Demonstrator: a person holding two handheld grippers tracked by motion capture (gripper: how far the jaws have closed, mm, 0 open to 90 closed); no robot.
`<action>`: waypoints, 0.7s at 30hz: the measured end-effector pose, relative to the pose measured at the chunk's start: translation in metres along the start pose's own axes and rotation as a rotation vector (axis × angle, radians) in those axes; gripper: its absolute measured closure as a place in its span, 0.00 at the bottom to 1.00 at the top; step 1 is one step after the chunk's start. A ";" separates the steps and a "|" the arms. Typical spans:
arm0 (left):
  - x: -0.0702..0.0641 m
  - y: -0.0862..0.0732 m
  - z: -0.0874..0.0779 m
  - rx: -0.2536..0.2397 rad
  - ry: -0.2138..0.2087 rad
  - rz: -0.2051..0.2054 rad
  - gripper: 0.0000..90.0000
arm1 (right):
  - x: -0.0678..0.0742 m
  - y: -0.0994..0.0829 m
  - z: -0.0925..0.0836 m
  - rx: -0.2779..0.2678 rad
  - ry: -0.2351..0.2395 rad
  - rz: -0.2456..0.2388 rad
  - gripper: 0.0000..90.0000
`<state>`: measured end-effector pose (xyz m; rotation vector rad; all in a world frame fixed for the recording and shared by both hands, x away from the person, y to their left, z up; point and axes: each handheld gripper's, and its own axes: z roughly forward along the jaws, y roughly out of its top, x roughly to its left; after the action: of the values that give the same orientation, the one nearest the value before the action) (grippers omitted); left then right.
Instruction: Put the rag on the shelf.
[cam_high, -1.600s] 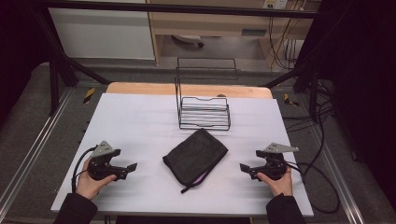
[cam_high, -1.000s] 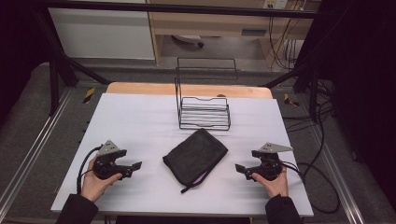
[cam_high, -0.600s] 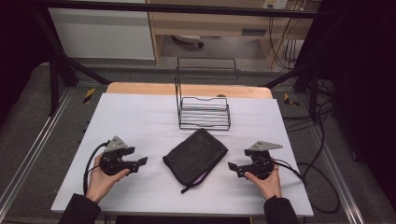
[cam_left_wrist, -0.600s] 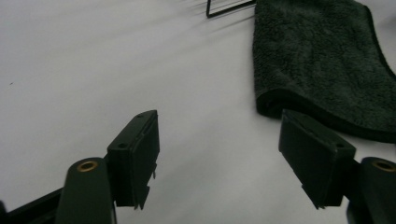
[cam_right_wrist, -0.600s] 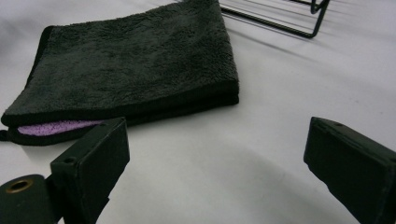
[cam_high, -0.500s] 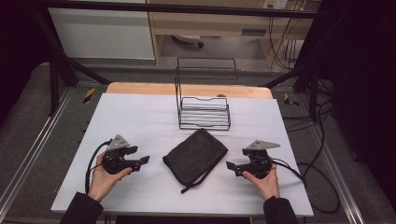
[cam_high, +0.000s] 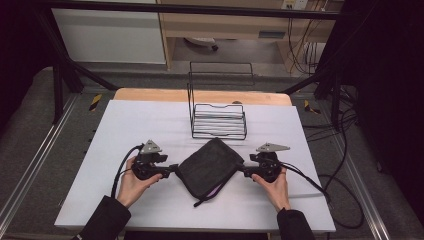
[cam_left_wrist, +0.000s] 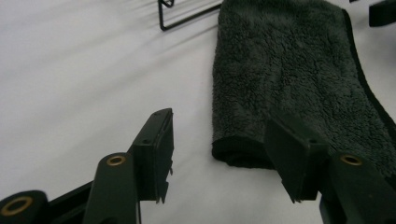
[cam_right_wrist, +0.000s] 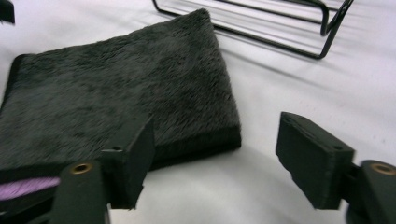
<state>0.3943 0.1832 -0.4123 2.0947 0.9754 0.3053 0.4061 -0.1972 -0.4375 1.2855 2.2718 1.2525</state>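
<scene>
High view has the left gripper (cam_high: 172, 169) and right gripper (cam_high: 242, 170), jaws spread and empty, flanking the folded dark towel (cam_high: 209, 166), probably about to pinch opposite corners.

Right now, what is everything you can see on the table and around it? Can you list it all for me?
folded towel: one, dark grey and fluffy, a bit of purple at its near edge, middle of the table between the two grippers
wire rack: one, black, just behind the towel
table: one, white top with a wooden strip along the far edge
cables: several, black, on the floor right of the table
left gripper: one, black with a grey plate on top, jaws open at the towel's left corner
right gripper: one, black with a grey plate, jaws open at the towel's right corner
hands: two, in dark sleeves, one holding each gripper
</scene>
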 end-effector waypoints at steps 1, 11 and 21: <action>0.000 0.000 0.004 0.013 -0.004 0.003 0.48 | 0.000 0.000 0.000 0.000 0.000 0.000 0.34; -0.003 -0.010 0.027 0.096 -0.035 0.019 0.62 | -0.005 0.003 0.021 0.038 -0.018 0.000 0.51; -0.004 -0.010 0.033 0.099 -0.065 -0.011 0.75 | -0.006 0.002 0.031 0.062 0.032 -0.006 0.64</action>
<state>0.4027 0.1652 -0.4413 2.1739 0.9809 0.1858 0.4284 -0.1846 -0.4558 1.2866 2.3531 1.2183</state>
